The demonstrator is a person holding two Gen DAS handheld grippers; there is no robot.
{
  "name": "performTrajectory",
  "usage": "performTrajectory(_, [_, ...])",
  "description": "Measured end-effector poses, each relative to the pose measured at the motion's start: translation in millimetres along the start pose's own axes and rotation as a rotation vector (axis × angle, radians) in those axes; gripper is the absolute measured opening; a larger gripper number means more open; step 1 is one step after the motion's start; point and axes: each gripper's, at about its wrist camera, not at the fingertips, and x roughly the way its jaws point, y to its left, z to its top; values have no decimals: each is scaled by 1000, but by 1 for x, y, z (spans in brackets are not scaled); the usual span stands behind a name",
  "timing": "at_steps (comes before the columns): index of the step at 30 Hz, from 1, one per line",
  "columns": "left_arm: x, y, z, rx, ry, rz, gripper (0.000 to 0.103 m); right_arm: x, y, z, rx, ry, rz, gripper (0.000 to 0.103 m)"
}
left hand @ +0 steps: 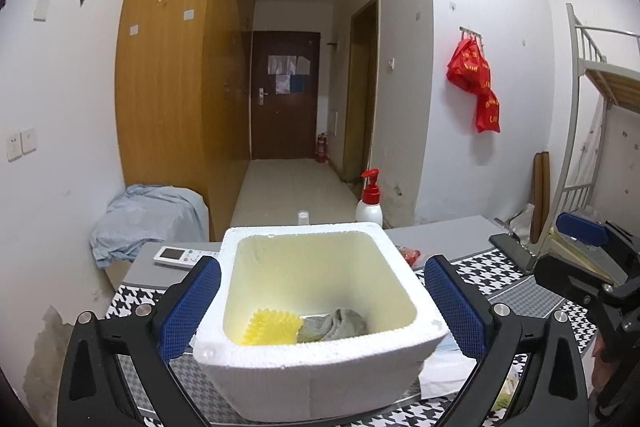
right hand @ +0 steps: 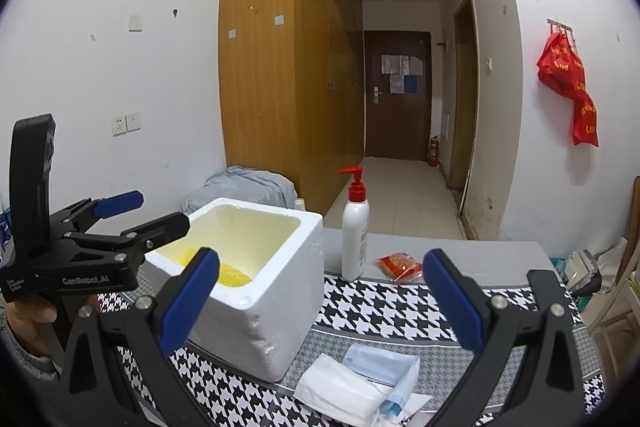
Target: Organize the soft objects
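A white foam box (left hand: pixel 320 359) stands on the houndstooth cloth; it also shows in the right wrist view (right hand: pixel 260 307). Inside lie a yellow spiky soft ball (left hand: pixel 272 327) and a grey cloth (left hand: pixel 336 323). My left gripper (left hand: pixel 322 303) is open, its blue pads either side of the box, holding nothing. My right gripper (right hand: pixel 320 303) is open and empty, above the cloth right of the box. A white tissue pack (right hand: pixel 344 387) and a blue face mask (right hand: pixel 380 363) lie on the cloth below it. A red snack packet (right hand: pixel 400 267) lies further back.
A white pump bottle (right hand: pixel 354 235) with a red top stands behind the box. A white remote (left hand: pixel 180 255) lies at the table's back left. A blue-grey cloth heap (left hand: pixel 148 219) sits beyond the table. A bunk-bed frame (left hand: pixel 588 99) is at right.
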Motion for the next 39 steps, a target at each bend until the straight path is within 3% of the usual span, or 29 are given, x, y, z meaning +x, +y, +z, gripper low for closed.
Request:
performTrajectory(24, [-82,-14,-14,-1,-96,23,102,-62,26,-20,-47,-57,14,103])
performTrajectory(39, [-108,-26,-55,-19,-135,20,102,-80,23,-56,-13,-81,21,103])
